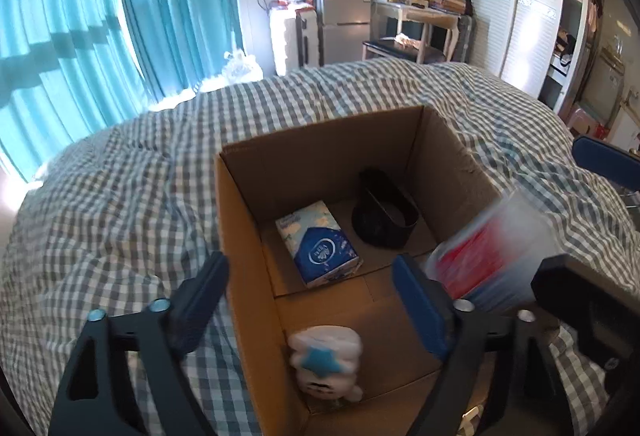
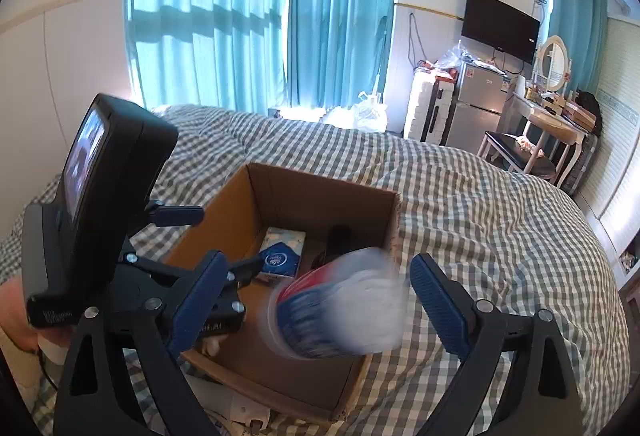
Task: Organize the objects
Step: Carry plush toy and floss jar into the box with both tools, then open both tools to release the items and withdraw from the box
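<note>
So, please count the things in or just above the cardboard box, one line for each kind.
Tissue pack: 1
Black container: 1
White plush toy with blue star: 1
Blurred red, white and blue package, above the box: 1
Total: 4

Teal curtains (image 2: 248, 16), perhaps a fridge (image 2: 476, 108)

Sunlit teal curtains (image 2: 256, 16), checked bedspread (image 1: 120, 196)

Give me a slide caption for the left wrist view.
Open left gripper over a cardboard box holding a tissue pack, black container and plush toy.
</note>
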Demonstrator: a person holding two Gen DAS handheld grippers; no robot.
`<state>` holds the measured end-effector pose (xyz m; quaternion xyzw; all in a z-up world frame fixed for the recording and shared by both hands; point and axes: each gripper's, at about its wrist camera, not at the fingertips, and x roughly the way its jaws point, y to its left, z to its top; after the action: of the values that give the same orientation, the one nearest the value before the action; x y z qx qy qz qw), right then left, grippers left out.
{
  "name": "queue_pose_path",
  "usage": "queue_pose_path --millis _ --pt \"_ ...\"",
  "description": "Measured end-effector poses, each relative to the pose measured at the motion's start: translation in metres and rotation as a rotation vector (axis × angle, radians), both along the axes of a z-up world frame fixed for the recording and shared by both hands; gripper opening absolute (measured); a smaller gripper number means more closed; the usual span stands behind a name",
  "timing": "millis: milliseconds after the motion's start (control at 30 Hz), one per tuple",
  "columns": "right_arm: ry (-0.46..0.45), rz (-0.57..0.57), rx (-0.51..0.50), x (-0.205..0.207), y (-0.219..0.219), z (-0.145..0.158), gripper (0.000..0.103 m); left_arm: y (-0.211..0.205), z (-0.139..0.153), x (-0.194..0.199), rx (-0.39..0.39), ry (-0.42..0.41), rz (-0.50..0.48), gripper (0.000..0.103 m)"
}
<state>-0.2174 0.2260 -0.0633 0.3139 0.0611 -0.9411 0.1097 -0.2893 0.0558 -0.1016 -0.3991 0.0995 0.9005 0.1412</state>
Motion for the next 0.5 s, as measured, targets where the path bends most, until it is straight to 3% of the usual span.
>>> queue_pose_path --millis 500 --pt "0.122 -0.106 -0.051 0.068 0.021 0.085 0.098 -0.013 0.091 0.072 0.033 0.154 0.027 0.101"
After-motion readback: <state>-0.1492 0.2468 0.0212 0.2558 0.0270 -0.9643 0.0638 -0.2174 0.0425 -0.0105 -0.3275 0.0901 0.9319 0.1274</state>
